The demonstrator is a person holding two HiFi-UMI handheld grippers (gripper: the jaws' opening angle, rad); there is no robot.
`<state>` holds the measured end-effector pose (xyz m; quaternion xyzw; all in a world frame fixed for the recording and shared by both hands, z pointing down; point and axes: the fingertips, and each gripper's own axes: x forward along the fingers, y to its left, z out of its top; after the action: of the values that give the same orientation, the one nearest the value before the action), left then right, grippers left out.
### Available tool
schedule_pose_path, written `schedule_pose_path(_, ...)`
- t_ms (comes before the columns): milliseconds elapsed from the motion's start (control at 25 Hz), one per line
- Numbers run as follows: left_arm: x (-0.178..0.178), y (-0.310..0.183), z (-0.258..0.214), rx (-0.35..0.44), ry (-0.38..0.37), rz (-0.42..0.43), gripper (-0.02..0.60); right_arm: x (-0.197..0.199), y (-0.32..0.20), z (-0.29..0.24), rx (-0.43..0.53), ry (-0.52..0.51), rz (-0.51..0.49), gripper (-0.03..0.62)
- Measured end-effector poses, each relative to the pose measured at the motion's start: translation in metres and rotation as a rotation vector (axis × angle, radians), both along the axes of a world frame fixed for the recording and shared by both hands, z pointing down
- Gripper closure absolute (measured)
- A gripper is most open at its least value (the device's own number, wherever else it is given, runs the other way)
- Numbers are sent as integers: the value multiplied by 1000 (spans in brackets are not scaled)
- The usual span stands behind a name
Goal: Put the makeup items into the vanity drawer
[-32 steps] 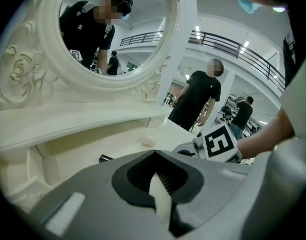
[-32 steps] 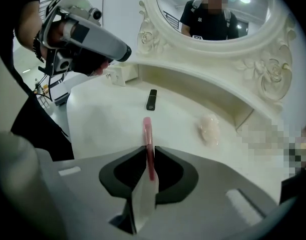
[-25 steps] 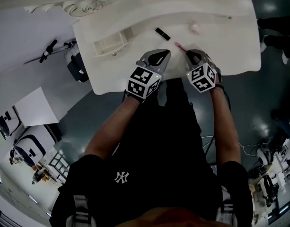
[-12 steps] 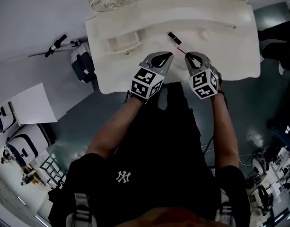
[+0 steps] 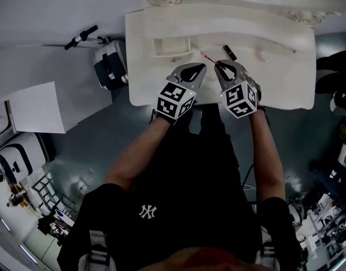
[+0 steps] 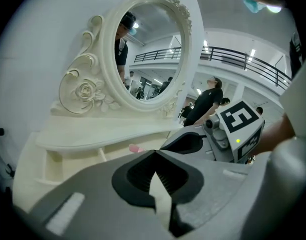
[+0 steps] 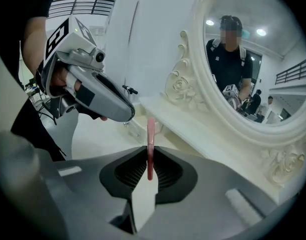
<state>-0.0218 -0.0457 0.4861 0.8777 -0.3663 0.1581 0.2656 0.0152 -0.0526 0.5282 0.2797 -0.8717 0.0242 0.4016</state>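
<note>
- The right gripper (image 7: 150,150) is seen closed on a thin pink makeup stick (image 7: 150,132). The stick is pinched near its lower end and stands out past the jaw tips, above the vanity top (image 5: 285,78) and not touching it.
- The left gripper (image 6: 153,153) is seen with its jaws brought together, and nothing is held between them.
- One open drawer (image 5: 171,46) is seen at the left end of the vanity top, with its knob facing the person. Bare top is left between it and the left gripper's tip.
- Both grippers are held over the middle of the top, just inside its curved front edge. The wider free stretch lies to the right.
- The left gripper lies just beside the right one, on the drawer side of the stick.
- One black tube (image 5: 229,52) lies near the stick, on its right. One small pale item (image 5: 262,55) lies further right; its kind cannot be told.
- One oval mirror (image 6: 148,49) in a carved frame closes off the back.
- On the floor to the left, one dark case (image 5: 110,68) and one white board (image 5: 34,107) are seen.
</note>
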Motion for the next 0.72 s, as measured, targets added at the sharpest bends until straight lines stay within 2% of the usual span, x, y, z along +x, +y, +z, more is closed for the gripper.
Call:
schedule_pose_path(360,-59,-3,-3,11,0,-112,581,-75,-8,-7,45,7,-156,530)
schedule_pose_path(720,-101,-11,3,-3,-2,-200,581,-121,-22,4,100,89,-318,528)
